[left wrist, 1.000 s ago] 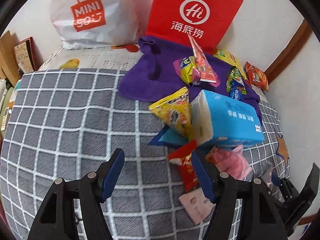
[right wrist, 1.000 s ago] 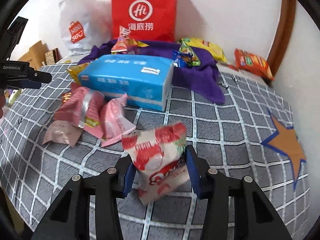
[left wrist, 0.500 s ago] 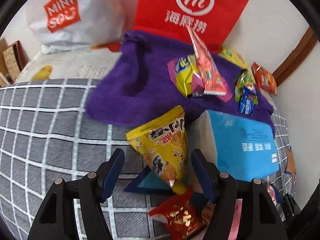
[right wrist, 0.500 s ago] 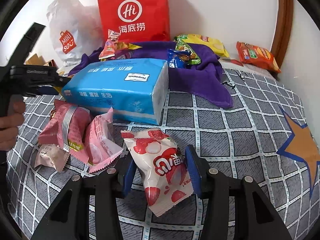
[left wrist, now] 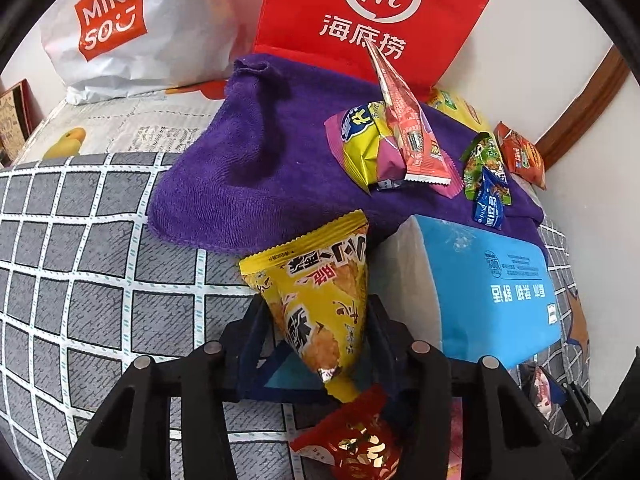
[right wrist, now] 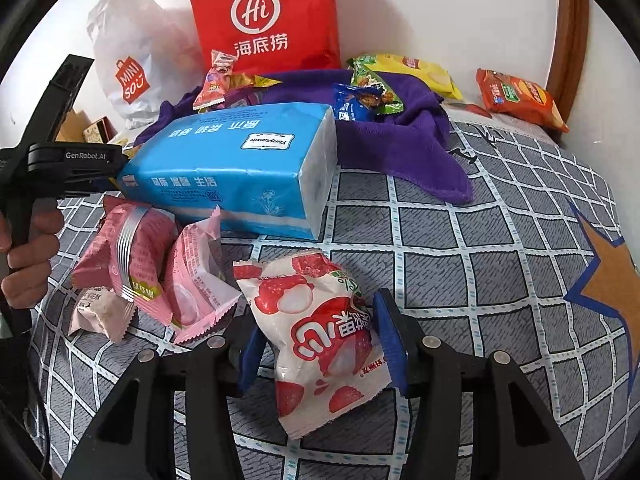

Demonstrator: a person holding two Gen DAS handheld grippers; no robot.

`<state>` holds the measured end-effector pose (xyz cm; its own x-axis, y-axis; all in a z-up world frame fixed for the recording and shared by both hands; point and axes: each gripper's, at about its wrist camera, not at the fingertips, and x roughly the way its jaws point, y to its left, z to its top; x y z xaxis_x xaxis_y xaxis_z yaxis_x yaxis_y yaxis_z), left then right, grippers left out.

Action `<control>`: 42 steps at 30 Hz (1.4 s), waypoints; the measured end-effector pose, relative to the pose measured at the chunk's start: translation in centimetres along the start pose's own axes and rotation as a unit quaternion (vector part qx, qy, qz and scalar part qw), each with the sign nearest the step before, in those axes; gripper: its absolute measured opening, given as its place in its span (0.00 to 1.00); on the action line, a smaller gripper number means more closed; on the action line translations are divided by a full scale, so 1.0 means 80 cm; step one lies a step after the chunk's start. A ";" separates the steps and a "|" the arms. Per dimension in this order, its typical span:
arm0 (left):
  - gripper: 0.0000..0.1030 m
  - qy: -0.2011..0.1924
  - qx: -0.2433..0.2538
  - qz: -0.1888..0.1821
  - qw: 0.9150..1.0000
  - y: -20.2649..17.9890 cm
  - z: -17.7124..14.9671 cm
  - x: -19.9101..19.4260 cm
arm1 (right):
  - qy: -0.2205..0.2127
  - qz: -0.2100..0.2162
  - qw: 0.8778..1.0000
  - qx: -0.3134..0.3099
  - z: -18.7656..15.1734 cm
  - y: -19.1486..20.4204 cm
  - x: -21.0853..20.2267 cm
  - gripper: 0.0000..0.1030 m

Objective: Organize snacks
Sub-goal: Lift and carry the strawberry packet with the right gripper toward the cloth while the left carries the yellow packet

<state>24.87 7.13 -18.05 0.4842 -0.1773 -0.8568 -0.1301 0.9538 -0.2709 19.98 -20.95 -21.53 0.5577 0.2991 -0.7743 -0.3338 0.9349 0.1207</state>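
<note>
A yellow snack bag (left wrist: 320, 292) stands tilted against a blue tissue pack (left wrist: 488, 292). My left gripper (left wrist: 318, 320) has its jaws closing on this bag, both pads against its sides. In the right wrist view a white bag with red lychee print (right wrist: 324, 332) lies flat on the checked cloth (right wrist: 460, 248). My right gripper (right wrist: 320, 344) straddles it with jaws opening, and a gap shows beside the left pad. A purple towel (left wrist: 260, 168) behind carries several snacks, among them a pink and yellow bag (left wrist: 368, 148).
A red packet (left wrist: 356, 444) lies under the left gripper. Pink packets (right wrist: 132, 256) sit left of the lychee bag, in front of the tissue pack (right wrist: 236, 168). A red paper bag (left wrist: 372, 20) and a white shopping bag (left wrist: 120, 28) stand at the wall. A hand (right wrist: 28, 256) grips the left handle.
The left gripper came forward and down around the yellow bag and its jaws narrowed onto it. The right gripper set the lychee bag down on the cloth and its jaws widened.
</note>
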 end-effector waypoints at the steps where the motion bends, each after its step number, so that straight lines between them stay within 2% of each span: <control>1: 0.44 0.000 -0.004 -0.003 1.000 0.001 0.000 0.000 | 0.001 -0.003 1.000 -0.003 0.000 0.001 0.000 0.50; 11: 0.42 0.007 -0.017 -0.023 1.000 0.012 0.000 -0.001 | 0.004 -0.008 1.000 -0.014 0.000 0.005 0.001 0.54; 18: 0.42 0.006 -0.014 -0.019 1.000 0.011 -0.001 -0.002 | 0.005 -0.006 1.000 -0.016 0.000 0.006 0.002 0.57; 26: 0.39 -0.004 -0.013 -0.017 1.000 0.007 -0.003 -0.010 | 0.010 -0.017 1.000 -0.019 0.001 0.009 0.005 0.70; 31: 0.38 -0.019 -0.008 -0.017 1.000 0.008 -0.005 -0.022 | 0.008 0.004 1.000 0.018 0.002 -0.008 0.000 0.70; 35: 0.38 -0.025 -0.013 -0.023 0.999 0.011 -0.004 -0.032 | 0.006 -0.009 0.999 0.040 0.001 -0.018 0.000 0.70; 38: 0.38 -0.035 -0.013 -0.023 0.999 0.012 -0.003 -0.039 | 0.015 -0.030 0.999 0.015 -0.001 -0.008 -0.001 0.63; 39: 0.38 -0.038 -0.014 -0.025 0.999 0.012 -0.003 -0.041 | 0.019 -0.038 0.999 0.009 -0.002 -0.003 -0.002 0.56; 42: 0.38 -0.039 -0.018 -0.029 0.999 0.014 -0.002 -0.043 | 0.025 -0.048 0.998 0.011 -0.007 0.000 -0.007 0.54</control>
<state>22.93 8.76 -15.50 0.5582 -0.2112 -0.8024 -0.1294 0.9331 -0.3356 19.19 -21.25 -21.45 0.5471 0.1990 -0.8131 -0.2636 0.9629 0.0582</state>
